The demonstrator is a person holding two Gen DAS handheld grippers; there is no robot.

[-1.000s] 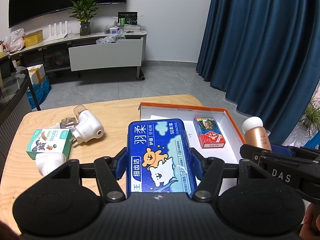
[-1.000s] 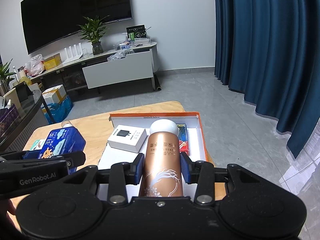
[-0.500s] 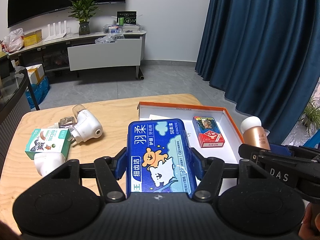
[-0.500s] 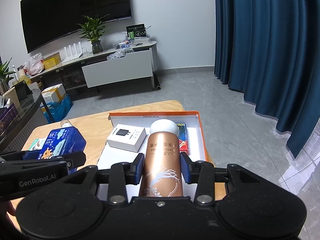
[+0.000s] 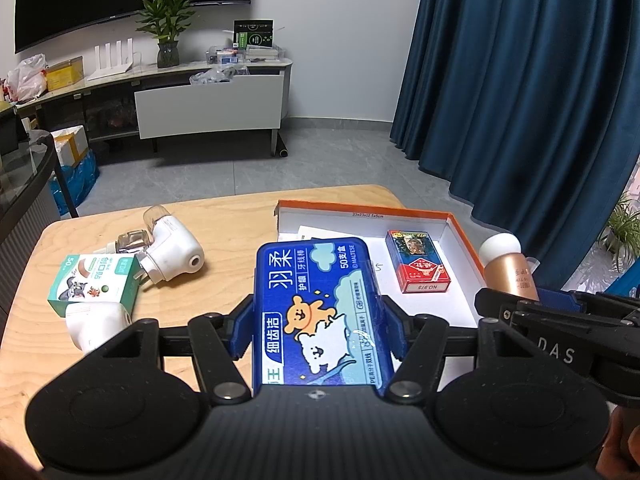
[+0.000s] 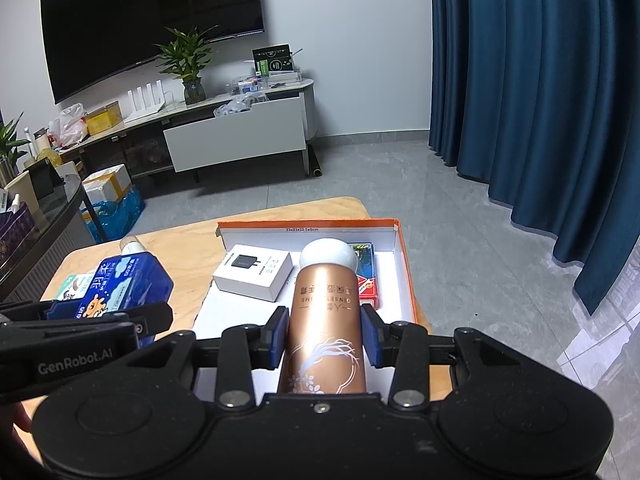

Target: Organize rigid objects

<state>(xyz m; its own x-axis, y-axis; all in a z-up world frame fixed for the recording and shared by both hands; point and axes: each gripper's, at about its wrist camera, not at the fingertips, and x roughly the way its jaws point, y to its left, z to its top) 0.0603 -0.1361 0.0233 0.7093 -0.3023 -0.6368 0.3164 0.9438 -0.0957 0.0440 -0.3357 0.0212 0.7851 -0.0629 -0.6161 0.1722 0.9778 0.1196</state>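
My left gripper (image 5: 316, 330) is shut on a blue floss-pick box (image 5: 316, 304) and holds it above the table beside the orange-rimmed white tray (image 5: 460, 232). My right gripper (image 6: 324, 332) is shut on a copper bottle with a white cap (image 6: 326, 312), held over the tray (image 6: 404, 264). The bottle also shows in the left wrist view (image 5: 506, 268), the blue box in the right wrist view (image 6: 120, 284). In the tray lie a red card pack (image 5: 418, 266) and a white charger box (image 6: 254, 270).
On the wooden table (image 5: 224, 216), left of the tray, lie a white nebulizer-like device (image 5: 172, 248), a green and white carton (image 5: 92, 284) and another white device (image 5: 96, 320). A blue curtain (image 5: 520, 100) hangs at the right; a TV cabinet (image 5: 208, 108) stands at the back.
Both grippers keep their holds. The views shift only slightly; the scene sits a little lower and closer than a second ago.
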